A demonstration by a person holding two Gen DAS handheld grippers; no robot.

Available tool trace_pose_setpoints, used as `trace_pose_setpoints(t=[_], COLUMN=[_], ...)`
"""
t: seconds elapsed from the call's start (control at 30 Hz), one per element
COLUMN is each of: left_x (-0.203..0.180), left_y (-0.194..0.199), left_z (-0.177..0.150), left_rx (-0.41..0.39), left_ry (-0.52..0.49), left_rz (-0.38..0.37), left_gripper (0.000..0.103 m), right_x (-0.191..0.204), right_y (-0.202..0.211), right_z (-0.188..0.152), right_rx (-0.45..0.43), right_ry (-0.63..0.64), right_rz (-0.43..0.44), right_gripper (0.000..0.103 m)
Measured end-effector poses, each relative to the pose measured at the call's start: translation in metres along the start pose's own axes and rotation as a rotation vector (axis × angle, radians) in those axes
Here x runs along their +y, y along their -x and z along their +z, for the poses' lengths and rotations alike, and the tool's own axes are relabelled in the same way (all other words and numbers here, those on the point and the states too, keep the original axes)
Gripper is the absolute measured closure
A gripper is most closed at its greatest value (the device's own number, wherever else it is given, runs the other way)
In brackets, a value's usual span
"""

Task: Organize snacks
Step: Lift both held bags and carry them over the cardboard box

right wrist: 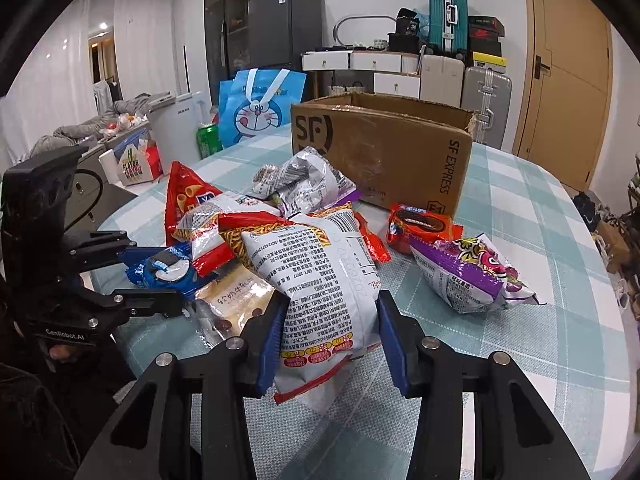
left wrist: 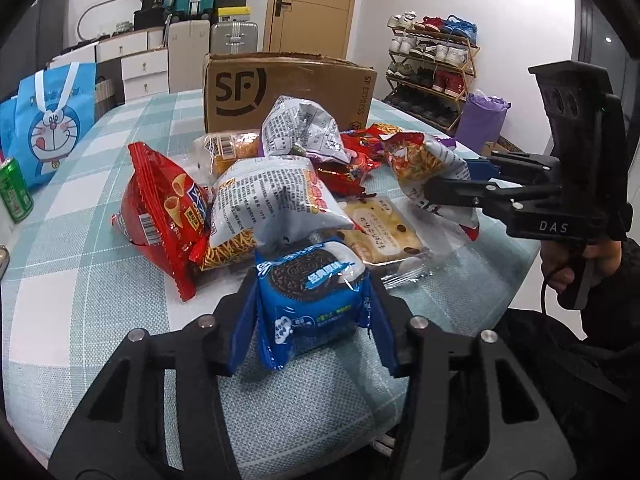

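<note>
We see the checked counter (right wrist: 520,208) carrying an open SF cardboard box (right wrist: 384,148) at the back, snack pile just in front of it. White noodle-snack bag (right wrist: 320,280) lies at the pile's near edge, left hand-held gripper's neighbour: right hand-held gripper (right wrist: 332,344) clamps its lower end. Red cone-snack bag (left wrist: 164,216) leans on the pile's left. Left hand-held gripper (left wrist: 314,320) pinches the blue Oreo pack (left wrist: 312,296), touching the counter.
</note>
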State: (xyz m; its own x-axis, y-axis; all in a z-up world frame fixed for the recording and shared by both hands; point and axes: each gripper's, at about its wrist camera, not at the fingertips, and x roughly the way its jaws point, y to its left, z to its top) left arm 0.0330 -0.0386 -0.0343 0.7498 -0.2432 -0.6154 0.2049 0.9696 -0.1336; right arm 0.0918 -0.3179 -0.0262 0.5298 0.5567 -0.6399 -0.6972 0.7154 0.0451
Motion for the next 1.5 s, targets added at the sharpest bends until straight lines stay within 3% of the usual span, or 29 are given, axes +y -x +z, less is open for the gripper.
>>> trace_pose_setpoints(t=[0.3,0.63,1.03,1.5], left_x=[-0.009,-0.003,0.016,0.028], left_y=[0.018,0.043,0.045,0.009], left_z=[0.002,0.026,0.081,0.162], left_rx=[-0.06,-0.144,-0.229,-0.266], left_ry=[-0.034,0.022,0.074,0.11], left_rz=[-0.01,-0.004,0.122,0.162], left_gripper=[0.057,0.057,0.057,0.057], right_x=[-0.006,-0.012,-0.028,-0.062], right_y=[0.013,0.027,0.03,0.02], right_z=[0.003,0.017,0.056,0.103], right_rx=[-0.071,-0.14,-0.2,-0.233], right_ry=[-0.04,-0.102,-0.193,-0.288], right_rz=[0.019,0.041,0.057,0.074], right_gripper=[0.058,0.058,0.058,0.058])
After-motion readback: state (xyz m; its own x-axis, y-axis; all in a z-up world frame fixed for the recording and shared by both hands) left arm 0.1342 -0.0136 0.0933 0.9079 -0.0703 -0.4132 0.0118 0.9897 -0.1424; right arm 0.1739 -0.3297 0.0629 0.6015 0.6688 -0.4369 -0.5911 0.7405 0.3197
